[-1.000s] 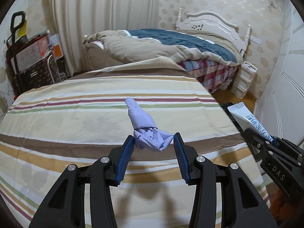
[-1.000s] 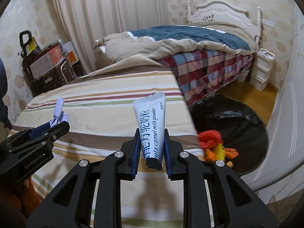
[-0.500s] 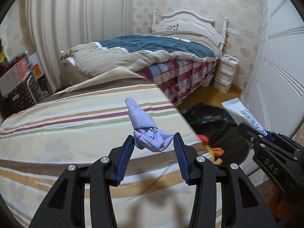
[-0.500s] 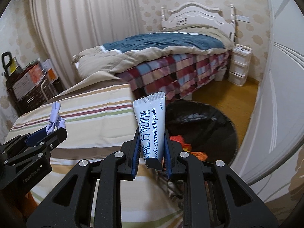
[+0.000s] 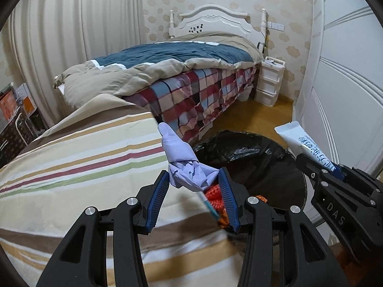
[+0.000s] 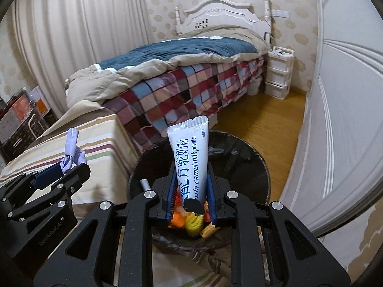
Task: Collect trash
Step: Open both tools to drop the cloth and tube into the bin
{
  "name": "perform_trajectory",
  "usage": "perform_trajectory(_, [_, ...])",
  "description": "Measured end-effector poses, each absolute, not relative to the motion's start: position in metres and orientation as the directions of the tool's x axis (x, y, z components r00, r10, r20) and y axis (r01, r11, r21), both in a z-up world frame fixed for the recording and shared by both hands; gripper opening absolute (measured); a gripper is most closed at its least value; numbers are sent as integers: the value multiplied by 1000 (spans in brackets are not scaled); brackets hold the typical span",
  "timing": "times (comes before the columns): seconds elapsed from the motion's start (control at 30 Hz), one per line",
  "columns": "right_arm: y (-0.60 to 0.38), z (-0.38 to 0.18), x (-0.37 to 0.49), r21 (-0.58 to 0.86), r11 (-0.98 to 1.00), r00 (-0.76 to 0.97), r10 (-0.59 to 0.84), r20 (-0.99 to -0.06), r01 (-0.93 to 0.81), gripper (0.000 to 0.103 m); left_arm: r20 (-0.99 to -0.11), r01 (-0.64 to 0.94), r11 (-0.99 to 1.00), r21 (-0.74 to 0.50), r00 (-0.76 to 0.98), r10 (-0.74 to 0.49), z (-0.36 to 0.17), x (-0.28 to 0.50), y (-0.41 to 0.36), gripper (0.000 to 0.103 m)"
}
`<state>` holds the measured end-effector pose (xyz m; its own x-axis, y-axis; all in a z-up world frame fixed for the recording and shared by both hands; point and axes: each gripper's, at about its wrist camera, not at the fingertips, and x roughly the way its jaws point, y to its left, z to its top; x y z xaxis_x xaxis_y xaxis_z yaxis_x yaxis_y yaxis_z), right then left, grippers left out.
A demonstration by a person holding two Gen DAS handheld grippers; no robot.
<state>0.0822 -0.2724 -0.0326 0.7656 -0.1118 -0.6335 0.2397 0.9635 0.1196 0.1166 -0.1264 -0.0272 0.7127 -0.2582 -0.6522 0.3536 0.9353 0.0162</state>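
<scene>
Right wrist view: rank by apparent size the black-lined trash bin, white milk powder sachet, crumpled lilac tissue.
1. Black-lined trash bin
2. White milk powder sachet, clamped in the right gripper; nearness inflates it
3. Crumpled lilac tissue, in the left gripper

Striped bedspread (image 5: 79,157) in front — beyond, checked quilt (image 5: 198,91), white drawers (image 5: 270,81).

Two wrist fisheyes angled down along their tools, sharing black-lined bin (image 5: 251,153) and plaid bed (image 6: 191,88).
</scene>
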Motion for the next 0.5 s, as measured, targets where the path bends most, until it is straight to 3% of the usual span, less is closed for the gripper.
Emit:
perform_trajectory(0.43, [-296,-61,110,109,949,721,-146,-678,295,24,-667,365,929,60,707,-235,-41,140,-160,46])
perform_trajectory(0.47, [-297,-63,110,106,947,720,-155,-677,304,25,-669,367,928,64,706,-233,-42,141,-160,49])
perform_trajectory(0.5, [-298,-64,111,105,946,717,-157,-679,306,29,-669,365,929,69,708,-228,-42,141,-161,58])
